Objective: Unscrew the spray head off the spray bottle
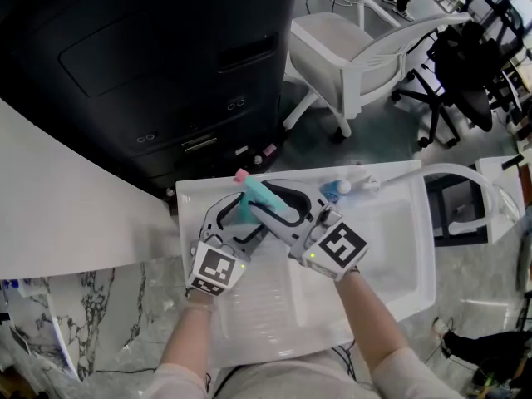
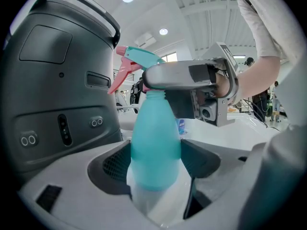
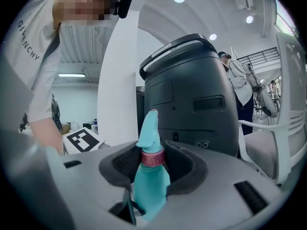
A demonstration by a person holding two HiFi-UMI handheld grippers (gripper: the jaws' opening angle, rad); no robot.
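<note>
A teal spray bottle (image 1: 252, 199) with a teal spray head and a pink trigger (image 1: 241, 175) hangs above the white tray (image 1: 391, 239), held between both grippers. My left gripper (image 1: 238, 217) is shut on the bottle's body (image 2: 154, 147), its pads pressing both sides. My right gripper (image 1: 268, 203) comes in from the right. In the right gripper view its jaws close on the pink collar (image 3: 152, 158) under the spray head (image 3: 148, 128). The bottle's base is hidden between the left jaws.
A small blue-capped bottle (image 1: 337, 189) and a thin white tube lie at the tray's far edge. A big black machine (image 1: 150, 65) stands just behind the tray. A white chair (image 1: 357, 48) and a black office chair (image 1: 465, 81) stand at the back right.
</note>
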